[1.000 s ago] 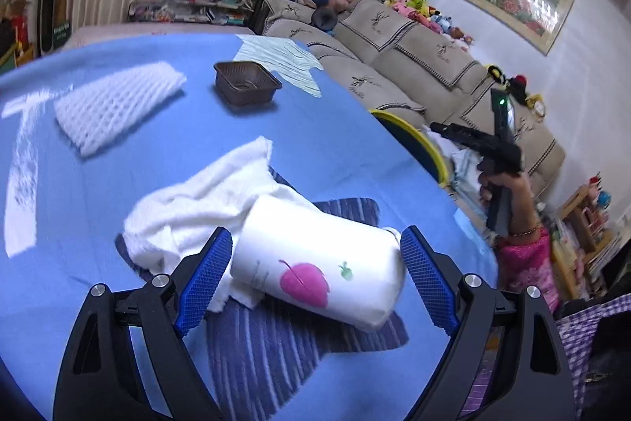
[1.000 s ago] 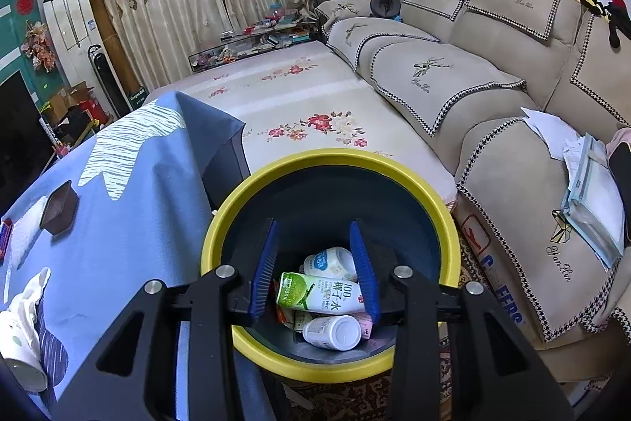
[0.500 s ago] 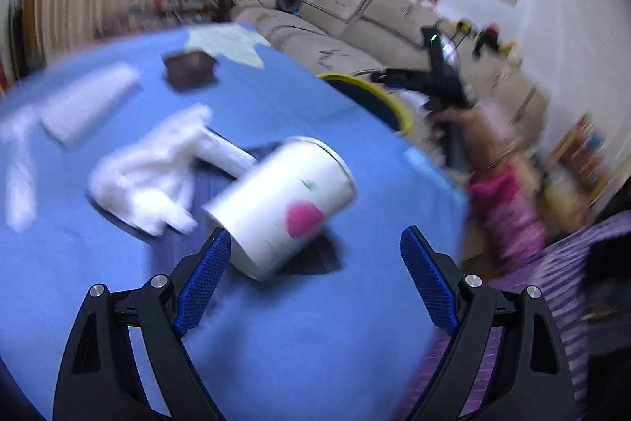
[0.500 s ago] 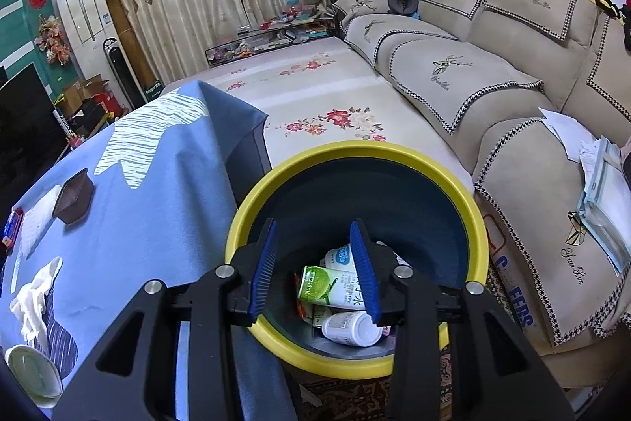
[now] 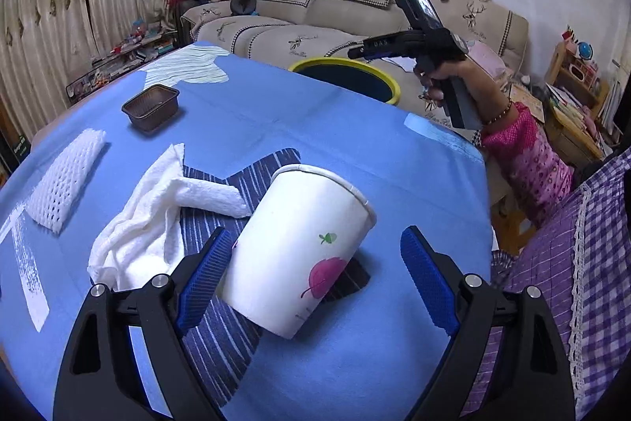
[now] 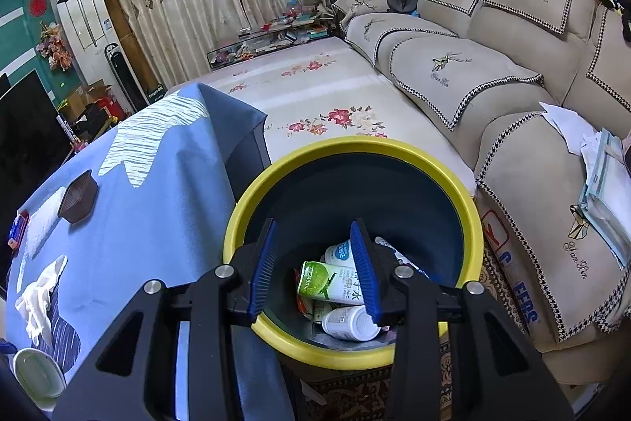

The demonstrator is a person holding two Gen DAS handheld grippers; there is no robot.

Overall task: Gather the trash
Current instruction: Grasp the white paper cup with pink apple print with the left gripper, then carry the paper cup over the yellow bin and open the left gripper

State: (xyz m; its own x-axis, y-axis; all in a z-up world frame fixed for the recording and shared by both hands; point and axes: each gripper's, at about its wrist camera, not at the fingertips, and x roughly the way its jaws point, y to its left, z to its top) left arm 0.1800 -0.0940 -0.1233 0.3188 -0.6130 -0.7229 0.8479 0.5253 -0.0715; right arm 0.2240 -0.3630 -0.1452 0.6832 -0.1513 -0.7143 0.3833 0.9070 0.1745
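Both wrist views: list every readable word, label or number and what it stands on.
"DAS": side of the right gripper.
"NFC": green carton in the yellow bin; its other print is too small.
Sofa cover script: too distorted.
Paper cup: leaf pictures only; base print unreadable.

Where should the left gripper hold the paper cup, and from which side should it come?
Grip the cup across its lower wall, near the base. It leans with the mouth tilted away toward the bin, base nearest the open left gripper, already between the fingers. Probably come straight forward and close gently; the thin wall would crush, and the rim is wider.
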